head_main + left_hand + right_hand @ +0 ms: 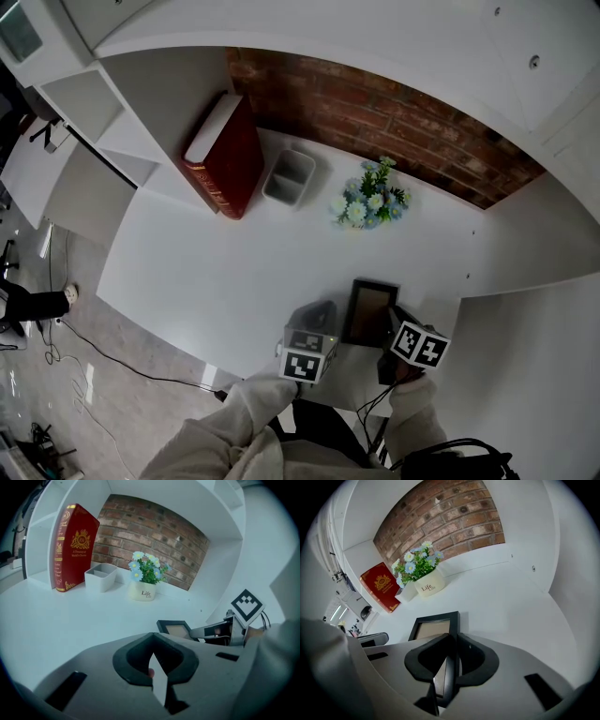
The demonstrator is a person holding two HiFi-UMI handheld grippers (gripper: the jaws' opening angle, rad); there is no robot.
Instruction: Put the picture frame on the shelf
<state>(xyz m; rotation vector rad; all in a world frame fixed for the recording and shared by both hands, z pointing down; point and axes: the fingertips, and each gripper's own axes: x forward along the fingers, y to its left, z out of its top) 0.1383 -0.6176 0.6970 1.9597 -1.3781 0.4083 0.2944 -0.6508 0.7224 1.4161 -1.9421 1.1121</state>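
Note:
A black picture frame [368, 312] with a tan inside lies flat near the front edge of the white shelf surface [216, 272]. My right gripper [449, 665] is shut on the right edge of the picture frame [435, 625], which reaches forward from the jaws. In the head view the right gripper [392, 325] sits at the frame's right side. My left gripper [315, 317] rests just left of the frame, apart from it. In its own view the left gripper [157, 679] looks shut, with only a thin white sliver between the tips. The frame [174, 629] shows beyond it.
At the back left a red book [228, 155] leans upright, with a grey bin [289, 176] beside it. A white pot of blue and white flowers [367, 202] stands before the brick back wall [394, 117]. White side walls enclose the shelf on both sides.

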